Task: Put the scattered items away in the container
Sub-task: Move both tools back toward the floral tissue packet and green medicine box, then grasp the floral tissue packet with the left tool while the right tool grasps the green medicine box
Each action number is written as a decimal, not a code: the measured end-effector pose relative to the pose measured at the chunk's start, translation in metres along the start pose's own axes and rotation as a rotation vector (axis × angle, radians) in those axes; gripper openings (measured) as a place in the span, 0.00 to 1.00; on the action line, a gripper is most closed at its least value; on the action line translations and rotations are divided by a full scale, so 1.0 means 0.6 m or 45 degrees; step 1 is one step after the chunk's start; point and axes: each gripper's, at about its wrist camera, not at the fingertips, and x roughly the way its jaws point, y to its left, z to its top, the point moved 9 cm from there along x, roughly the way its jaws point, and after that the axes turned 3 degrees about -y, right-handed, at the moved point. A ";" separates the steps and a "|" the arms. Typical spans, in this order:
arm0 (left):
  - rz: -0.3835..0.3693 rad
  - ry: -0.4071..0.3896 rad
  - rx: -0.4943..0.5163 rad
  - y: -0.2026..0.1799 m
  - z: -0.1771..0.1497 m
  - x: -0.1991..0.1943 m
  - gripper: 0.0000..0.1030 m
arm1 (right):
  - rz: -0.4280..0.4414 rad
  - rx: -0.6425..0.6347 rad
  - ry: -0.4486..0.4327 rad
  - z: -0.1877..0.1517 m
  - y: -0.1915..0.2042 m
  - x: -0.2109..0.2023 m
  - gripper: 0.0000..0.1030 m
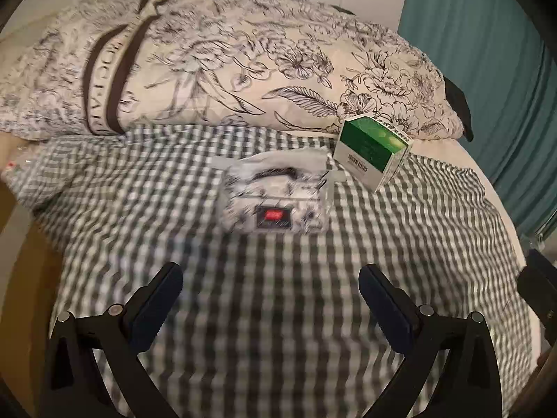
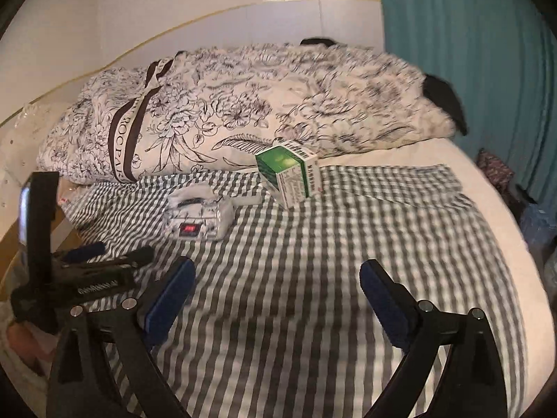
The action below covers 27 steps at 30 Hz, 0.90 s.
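**Both tools spread above the checked cloth**

The left tool (image 1: 271, 287) is held over the checked cloth (image 1: 278, 331) on the bed, its two dark-padded fingers (image 1: 158, 299) set wide apart with nothing between them. Ahead of it, almost straight in line with the gap, a small white patterned pouch (image 1: 275, 196) with a red label is seen lying on the cloth. Just beyond and to the right of the pouch, a green and white box (image 1: 372, 153) is seen tilted, close to the flowered quilt (image 1: 243, 69) bunched behind it.

The right tool (image 2: 276, 287) is likewise spread, with only cloth seen between its blue pads (image 2: 170, 296). From it, the pouch (image 2: 202, 214) is found ahead to the left and the box (image 2: 290, 176) ahead near the middle. The teal curtain (image 2: 470, 52) is seen at the far right.
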 end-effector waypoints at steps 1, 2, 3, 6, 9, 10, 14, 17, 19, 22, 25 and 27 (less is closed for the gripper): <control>0.003 0.008 -0.011 -0.002 0.007 0.003 1.00 | 0.019 0.007 0.025 0.011 -0.005 0.018 0.93; 0.004 0.022 -0.023 -0.005 0.012 0.005 1.00 | 0.029 0.009 0.046 0.020 -0.009 0.030 0.93; 0.010 0.043 -0.035 -0.007 0.017 0.008 1.00 | 0.031 0.009 0.060 0.029 -0.011 0.037 0.93; 0.036 0.106 -0.058 -0.014 0.027 0.011 1.00 | 0.056 0.005 0.101 0.061 -0.016 0.048 0.93; 0.051 0.123 -0.063 -0.023 0.035 0.011 1.00 | 0.093 0.015 0.139 0.092 -0.023 0.059 0.93; 0.058 0.120 -0.065 -0.025 0.037 0.015 1.00 | 0.108 0.014 0.152 0.099 -0.025 0.064 0.93; 0.084 0.107 -0.102 -0.025 0.040 0.050 1.00 | 0.132 -0.023 0.199 0.121 -0.039 0.099 0.93; 0.126 0.102 -0.159 -0.020 0.038 0.085 1.00 | 0.135 -0.048 0.206 0.128 -0.049 0.126 0.93; 0.151 0.103 -0.182 -0.021 0.033 0.104 1.00 | 0.130 -0.055 0.212 0.131 -0.056 0.145 0.93; 0.188 0.106 -0.159 -0.029 0.028 0.129 1.00 | 0.144 -0.056 0.226 0.131 -0.059 0.177 0.93; 0.211 0.109 -0.120 -0.034 0.028 0.152 1.00 | 0.156 -0.081 0.245 0.132 -0.056 0.208 0.93; 0.199 0.137 -0.112 -0.037 0.028 0.169 1.00 | 0.172 -0.112 0.259 0.132 -0.051 0.230 0.93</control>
